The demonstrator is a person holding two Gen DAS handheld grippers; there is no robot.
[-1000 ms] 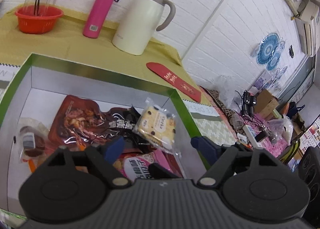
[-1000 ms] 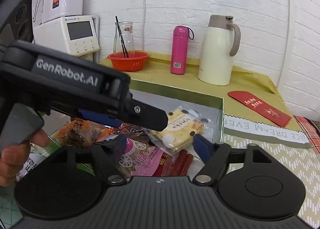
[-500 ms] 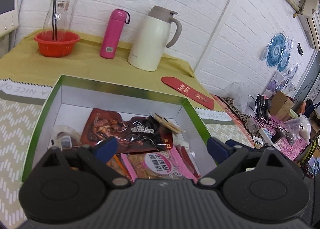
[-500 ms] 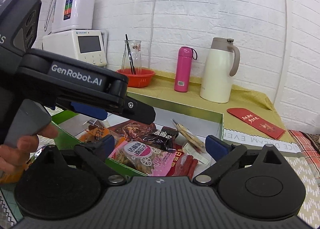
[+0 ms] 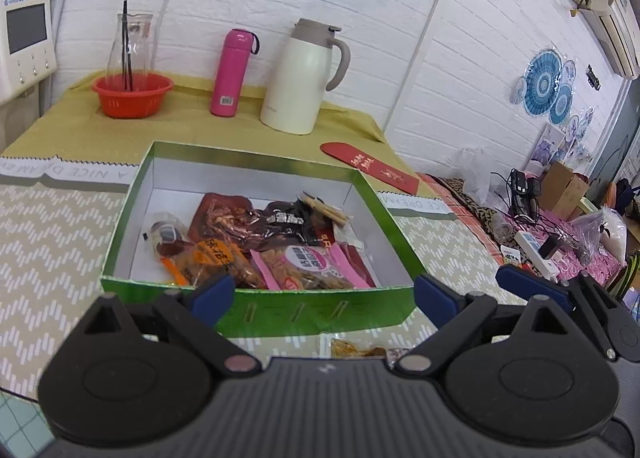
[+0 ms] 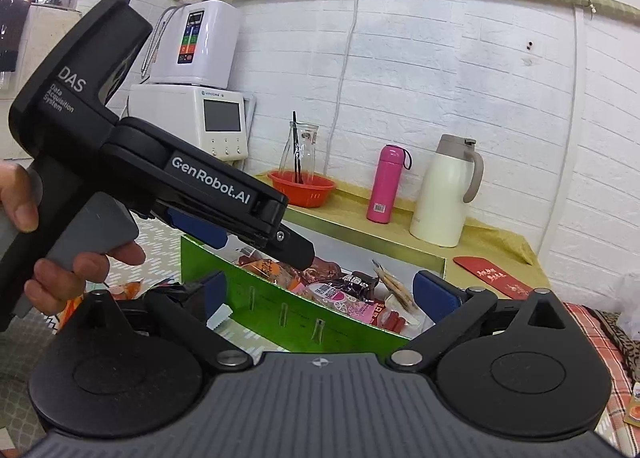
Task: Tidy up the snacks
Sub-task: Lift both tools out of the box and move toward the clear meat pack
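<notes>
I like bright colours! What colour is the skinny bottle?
Pink, clearest in the left wrist view.

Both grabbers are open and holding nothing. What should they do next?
Probably lower the left gripper toward the snack packet lying on the mat just in front of the green box. Both it and the right gripper are open and empty, the box already holds several snacks, and that packet lies outside it, close below the left fingers.

One green box (image 5: pixel 312 312), one pink flask (image 5: pixel 230 72), one cream jug (image 5: pixel 298 78), one red basket (image 5: pixel 132 95), two grippers
</notes>
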